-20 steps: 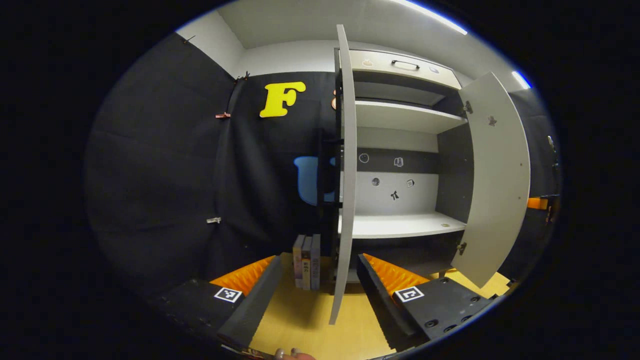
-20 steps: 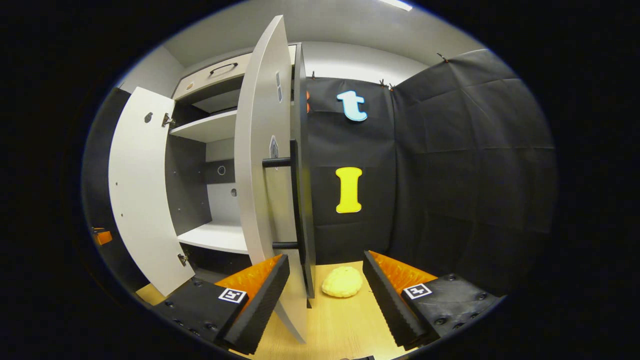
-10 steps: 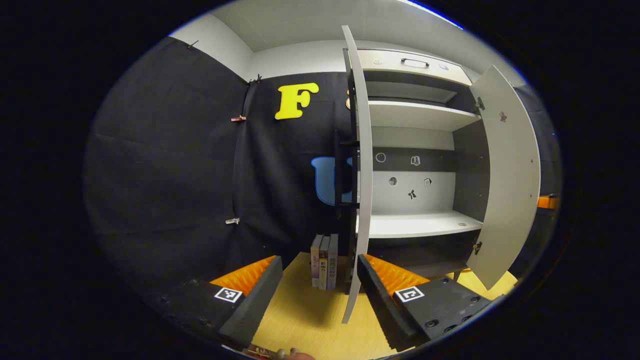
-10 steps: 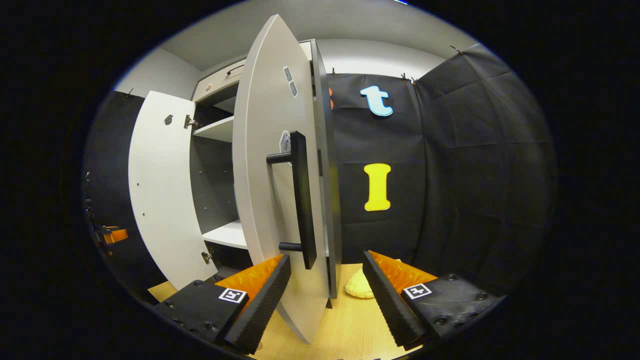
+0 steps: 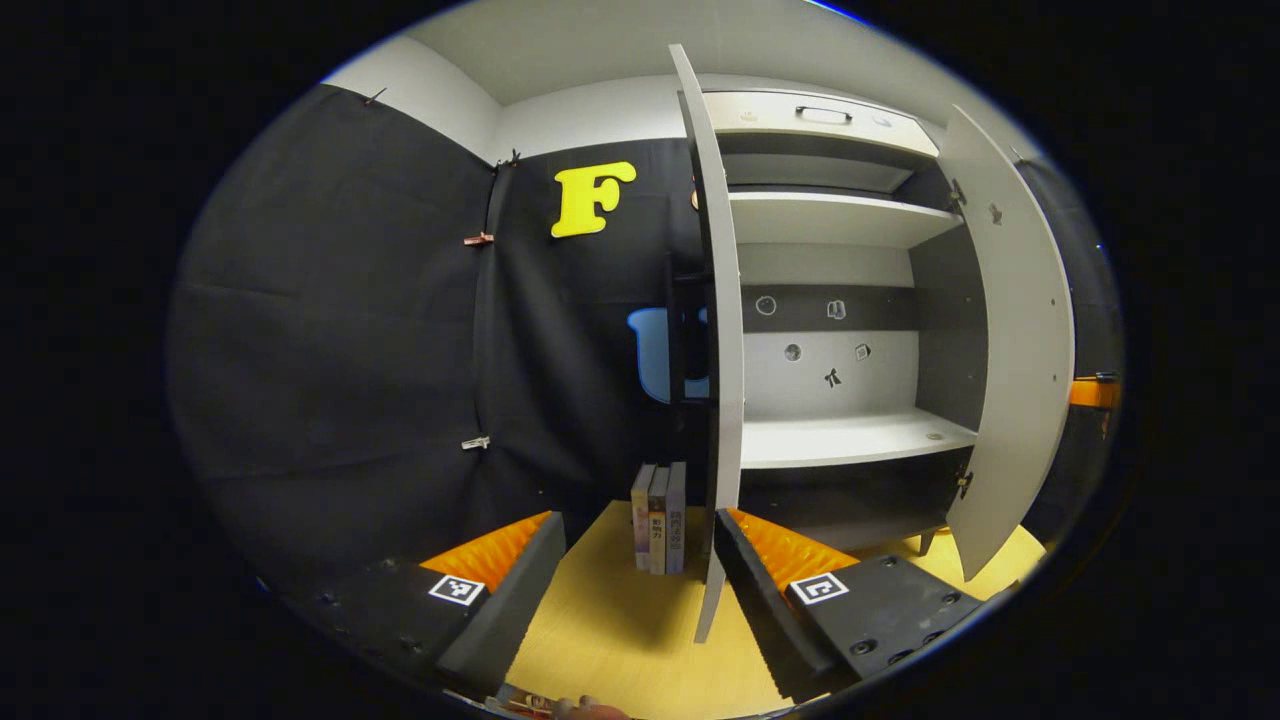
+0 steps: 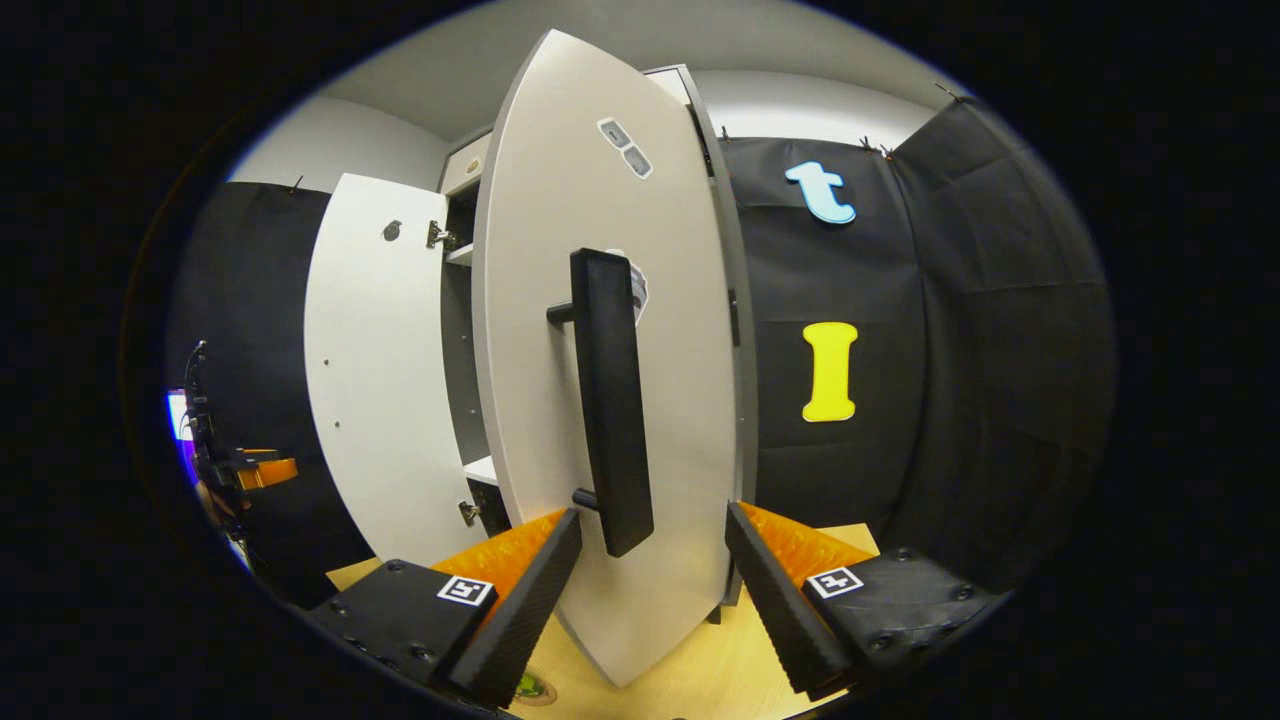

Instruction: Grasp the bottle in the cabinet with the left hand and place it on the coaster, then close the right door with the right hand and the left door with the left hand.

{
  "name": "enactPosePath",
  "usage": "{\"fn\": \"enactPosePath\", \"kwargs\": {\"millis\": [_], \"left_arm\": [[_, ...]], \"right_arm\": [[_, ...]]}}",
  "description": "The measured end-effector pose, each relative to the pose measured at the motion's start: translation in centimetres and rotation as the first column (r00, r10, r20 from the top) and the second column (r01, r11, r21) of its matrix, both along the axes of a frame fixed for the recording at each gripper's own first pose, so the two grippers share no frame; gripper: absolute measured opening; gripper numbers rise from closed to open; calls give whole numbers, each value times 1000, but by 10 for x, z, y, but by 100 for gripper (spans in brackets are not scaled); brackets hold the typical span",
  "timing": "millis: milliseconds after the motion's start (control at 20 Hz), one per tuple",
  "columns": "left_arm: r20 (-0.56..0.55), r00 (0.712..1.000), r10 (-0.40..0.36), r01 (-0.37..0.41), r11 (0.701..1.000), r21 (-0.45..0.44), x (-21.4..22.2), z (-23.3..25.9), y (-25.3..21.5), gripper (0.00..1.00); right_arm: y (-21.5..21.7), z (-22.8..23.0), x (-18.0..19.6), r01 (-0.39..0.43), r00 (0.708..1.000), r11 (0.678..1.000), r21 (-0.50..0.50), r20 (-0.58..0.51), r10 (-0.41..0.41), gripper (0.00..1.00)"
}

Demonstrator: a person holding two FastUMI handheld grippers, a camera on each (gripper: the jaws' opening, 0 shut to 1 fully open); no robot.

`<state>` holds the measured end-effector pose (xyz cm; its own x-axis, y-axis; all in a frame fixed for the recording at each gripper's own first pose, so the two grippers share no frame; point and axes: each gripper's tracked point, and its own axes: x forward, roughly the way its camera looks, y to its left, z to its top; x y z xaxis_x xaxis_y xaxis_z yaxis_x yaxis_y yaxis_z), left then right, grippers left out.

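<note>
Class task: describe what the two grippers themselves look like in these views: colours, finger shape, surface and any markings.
Both look alike. The left gripper has two black wedge-shaped fingers with ribbed black pads, orange ridged tops, and a square black-and-white marker on each base. The right gripper matches: black fingers, orange ribbing, square markers and round screw holes in the black bases.

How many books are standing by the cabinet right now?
3. The books stand upright side by side on the tabletop, just left of the left door. That door could hide more behind it.
</note>
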<state>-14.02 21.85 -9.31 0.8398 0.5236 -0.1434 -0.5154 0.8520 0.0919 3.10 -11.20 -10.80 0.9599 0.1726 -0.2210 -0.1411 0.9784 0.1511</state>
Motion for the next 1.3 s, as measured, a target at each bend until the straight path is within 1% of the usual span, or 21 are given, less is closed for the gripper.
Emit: {"fn": "enactPosePath", "kwargs": {"millis": [300, 400, 450, 550, 600, 650, 750, 850, 900, 950, 1000, 1050, 1150, 1200, 1250, 1300], "left_arm": [[-6, 999, 43, -43, 999, -7, -6, -1, 11, 95], [-1, 999, 45, -45, 999, -5, -3, 0, 14, 95], [-2, 999, 43, -43, 999, -1, 0, 2, 16, 95], [0, 999, 38, -38, 999, 21, 4, 8, 21, 95], [3, 999, 37, -37, 999, 31, 7, 10, 23, 93], [7, 999, 38, -38, 999, 39, 9, 14, 26, 95], [26, 999, 31, -33, 998, 52, 16, 22, 31, 95], [51, 999, 6, -8, 999, 43, 29, 28, 34, 95], [64, 998, -10, 8, 1000, 30, 36, 30, 35, 93], [78, 997, -27, 25, 1000, 17, 43, 33, 34, 95], [89, 995, -45, 44, 999, 8, 49, 35, 33, 95], [100, 993, -63, 63, 998, 5, 54, 37, 30, 93], [113, 988, -104, 104, 995, 0, 64, 41, 23, 95], [109, 989, -104, 104, 995, 2, 66, 40, 27, 95], [104, 989, -108, 108, 994, 3, 65, 40, 27, 92], [105, 987, -118, 119, 993, -2, 67, 41, 26, 93]], "right_arm": [[46, -10, 29, -82, 996, 995, 63, -11, 83, 98], [75, -16, 38, -150, 988, 985, 83, -29, 153, 98], [86, -18, 41, -171, 984, 982, 76, -36, 174, 98], [94, -19, 43, -194, 980, 981, 28, -29, 195, 98], [92, -21, 42, -190, 981, 982, 3, -28, 190, 98], [90, -23, 41, -185, 982, 983, -9, -28, 185, 98], [86, -26, 39, -177, 984, 984, -19, -33, 176, 98], [82, -26, 37, -161, 986, 987, -17, -38, 160, 98], [80, -26, 35, -154, 987, 988, -9, -41, 153, 98], [78, -26, 34, -145, 989, 989, -1, -43, 144, 98], [75, -26, 34, -134, 990, 991, 6, -44, 134, 98], [73, -24, 33, -123, 991, 992, 8, -45, 123, 98], [66, -22, 30, -105, 994, 995, 6, -42, 105, 98], [64, -21, 30, -98, 994, 995, 6, -41, 98, 98], [62, -21, 29, -93, 995, 996, 9, -38, 93, 98], [60, -20, 28, -87, 996, 996, 13, -36, 88, 98]]}}
